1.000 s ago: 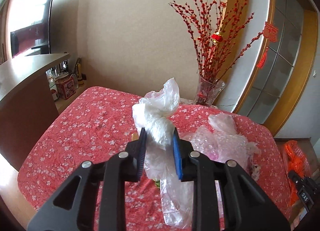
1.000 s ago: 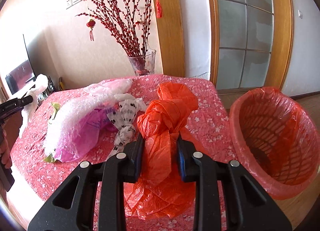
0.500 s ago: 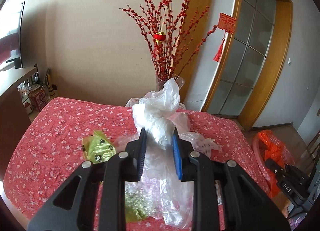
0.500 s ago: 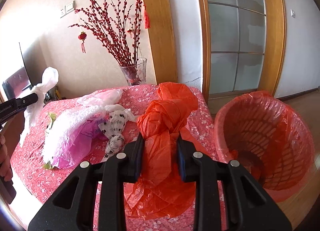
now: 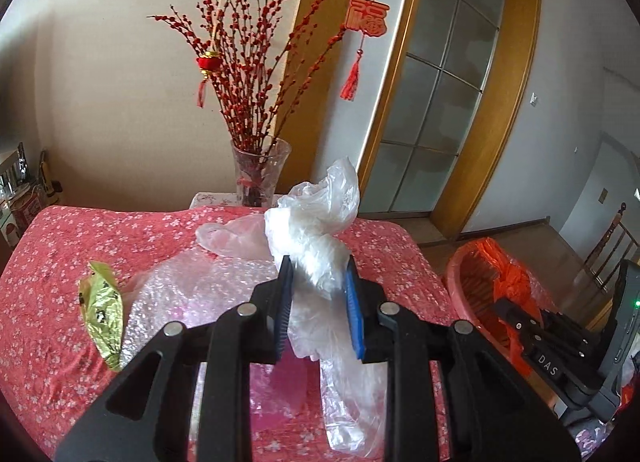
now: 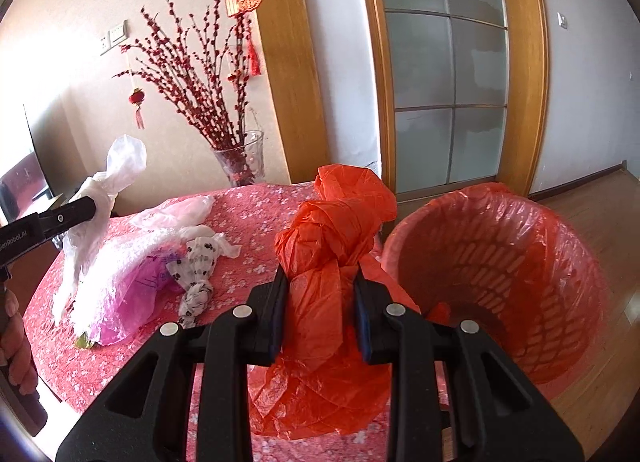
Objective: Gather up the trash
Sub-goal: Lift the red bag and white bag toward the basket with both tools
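Note:
My left gripper point(image 5: 318, 290) is shut on a crumpled clear plastic bag point(image 5: 316, 222) and holds it above the red flowered table point(image 5: 52, 246). My right gripper point(image 6: 320, 302) is shut on a knotted orange plastic bag point(image 6: 332, 230), held at the table's right edge beside the pink trash basket point(image 6: 496, 262) lined with an orange bag. The left gripper and its bag also show in the right wrist view point(image 6: 96, 198). Bubble wrap point(image 5: 192, 290), a green-gold wrapper point(image 5: 102, 306), a spotted white bag point(image 6: 198, 262) and a purple bag point(image 6: 128, 294) lie on the table.
A glass vase point(image 5: 260, 174) with red blossom branches stands at the table's far edge. A wooden-framed glass door point(image 6: 448, 94) is behind the basket, which stands on a wooden floor point(image 6: 592, 206). A shelf with tins point(image 5: 16, 202) is at the far left.
My left gripper has swung right with the clear bag, bringing the vase, door and basket into view. My right gripper has moved right with the orange bag, closer to the basket.

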Demonstrator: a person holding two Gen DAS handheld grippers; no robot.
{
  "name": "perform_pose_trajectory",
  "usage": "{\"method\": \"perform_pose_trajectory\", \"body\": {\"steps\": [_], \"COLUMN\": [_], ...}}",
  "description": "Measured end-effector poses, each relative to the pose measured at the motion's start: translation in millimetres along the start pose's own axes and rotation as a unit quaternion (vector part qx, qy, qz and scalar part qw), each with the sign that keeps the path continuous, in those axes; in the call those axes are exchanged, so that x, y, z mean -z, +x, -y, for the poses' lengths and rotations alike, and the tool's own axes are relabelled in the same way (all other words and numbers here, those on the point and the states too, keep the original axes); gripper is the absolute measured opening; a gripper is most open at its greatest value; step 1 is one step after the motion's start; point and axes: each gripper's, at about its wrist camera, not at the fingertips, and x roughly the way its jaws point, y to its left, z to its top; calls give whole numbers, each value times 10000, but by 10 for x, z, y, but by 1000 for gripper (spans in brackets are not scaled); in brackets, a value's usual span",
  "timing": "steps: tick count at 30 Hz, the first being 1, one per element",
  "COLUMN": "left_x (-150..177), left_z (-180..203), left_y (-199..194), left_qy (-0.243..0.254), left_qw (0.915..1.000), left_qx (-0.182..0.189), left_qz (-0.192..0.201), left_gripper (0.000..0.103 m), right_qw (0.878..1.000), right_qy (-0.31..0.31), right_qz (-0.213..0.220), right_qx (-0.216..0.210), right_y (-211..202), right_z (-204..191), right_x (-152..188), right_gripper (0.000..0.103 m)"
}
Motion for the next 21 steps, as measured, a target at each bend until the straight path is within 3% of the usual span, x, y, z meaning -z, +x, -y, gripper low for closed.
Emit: {"method": "perform_pose_trajectory", "body": {"steps": [21], "left_x": [53], "left_z": [1049], "left_y": [451], "left_qy": [450], "left_qw": [9936], "left_qx": [978], "left_qz": [-329], "left_gripper": [25], "right_qw": [9951], "right_qy": [635], "right_qz": [306], "right_qx": [690], "right_y": [-237], "right_z": [899], "right_x": [-109], "right_gripper": [29]}}
